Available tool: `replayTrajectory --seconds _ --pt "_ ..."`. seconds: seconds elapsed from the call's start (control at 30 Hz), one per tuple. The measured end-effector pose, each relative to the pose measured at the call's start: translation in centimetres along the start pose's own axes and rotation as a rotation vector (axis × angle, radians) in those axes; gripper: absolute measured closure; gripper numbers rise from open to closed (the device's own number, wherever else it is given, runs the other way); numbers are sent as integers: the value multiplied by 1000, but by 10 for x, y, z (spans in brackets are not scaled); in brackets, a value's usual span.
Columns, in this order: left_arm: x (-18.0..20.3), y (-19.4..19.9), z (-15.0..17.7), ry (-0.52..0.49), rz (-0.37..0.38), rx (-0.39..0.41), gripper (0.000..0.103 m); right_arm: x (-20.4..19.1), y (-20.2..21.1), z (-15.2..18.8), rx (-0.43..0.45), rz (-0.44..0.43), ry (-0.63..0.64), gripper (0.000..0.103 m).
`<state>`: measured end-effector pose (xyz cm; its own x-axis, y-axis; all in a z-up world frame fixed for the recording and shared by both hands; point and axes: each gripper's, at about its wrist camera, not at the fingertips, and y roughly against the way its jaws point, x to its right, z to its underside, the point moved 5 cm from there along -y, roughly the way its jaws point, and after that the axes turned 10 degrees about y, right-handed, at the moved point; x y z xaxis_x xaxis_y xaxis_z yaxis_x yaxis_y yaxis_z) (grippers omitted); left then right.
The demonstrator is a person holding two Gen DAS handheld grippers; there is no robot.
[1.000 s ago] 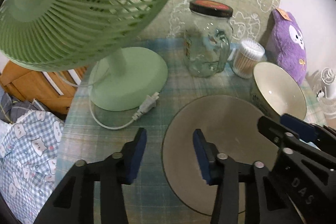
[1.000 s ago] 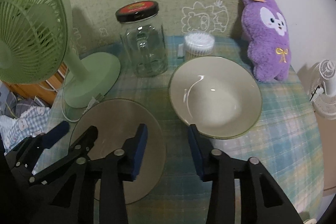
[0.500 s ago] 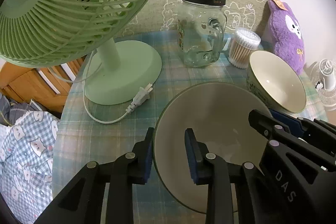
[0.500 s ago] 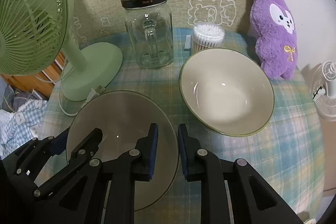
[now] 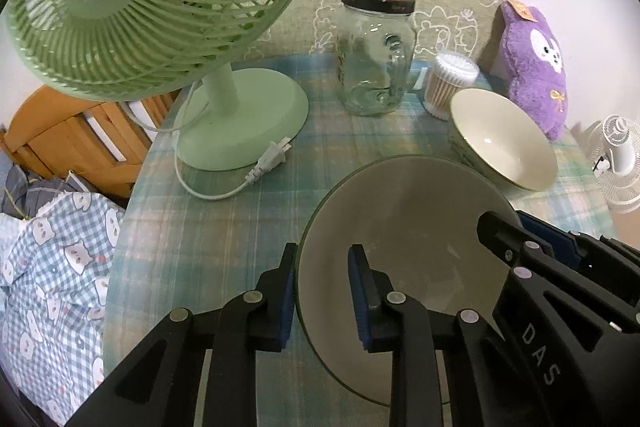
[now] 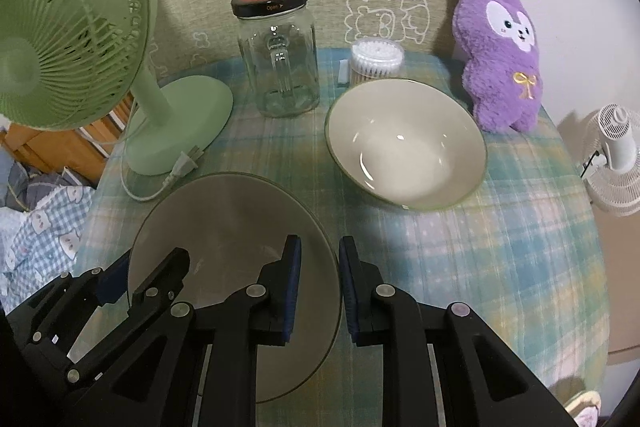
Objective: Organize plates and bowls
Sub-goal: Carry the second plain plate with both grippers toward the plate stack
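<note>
With both grippers' fingers (image 5: pixel 362 301) clamped, the plate (image 5: pixel 404 239) hangs between them.

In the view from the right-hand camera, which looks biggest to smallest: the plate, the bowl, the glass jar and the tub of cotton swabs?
1. plate, though it lies nearest the camera, which may flatter it
2. bowl
3. glass jar
4. tub of cotton swabs

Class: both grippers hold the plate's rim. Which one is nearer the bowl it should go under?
Right. The right gripper clamps the plate on the edge nearest the bowl; the left gripper holds the far edge.
</note>
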<state>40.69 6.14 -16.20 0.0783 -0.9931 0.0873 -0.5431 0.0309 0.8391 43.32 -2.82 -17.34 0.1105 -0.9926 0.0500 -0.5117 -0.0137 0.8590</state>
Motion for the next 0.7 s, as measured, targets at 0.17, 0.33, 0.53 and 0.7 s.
replayTrajectory --seconds 0.17,0.33,0.53,0.7 --pt "3 23 6 9 1 16 80 1 24 9 13 -7 0 80" --pt "9 49 17 19 3 35 80 6 52 20 29 -13 -8 80" --pt "19 80 33 40 6 44 80 13 90 37 54 -13 -1 80" --pt "29 108 47 39 4 67 80 21 119 51 72 -15 4 80"
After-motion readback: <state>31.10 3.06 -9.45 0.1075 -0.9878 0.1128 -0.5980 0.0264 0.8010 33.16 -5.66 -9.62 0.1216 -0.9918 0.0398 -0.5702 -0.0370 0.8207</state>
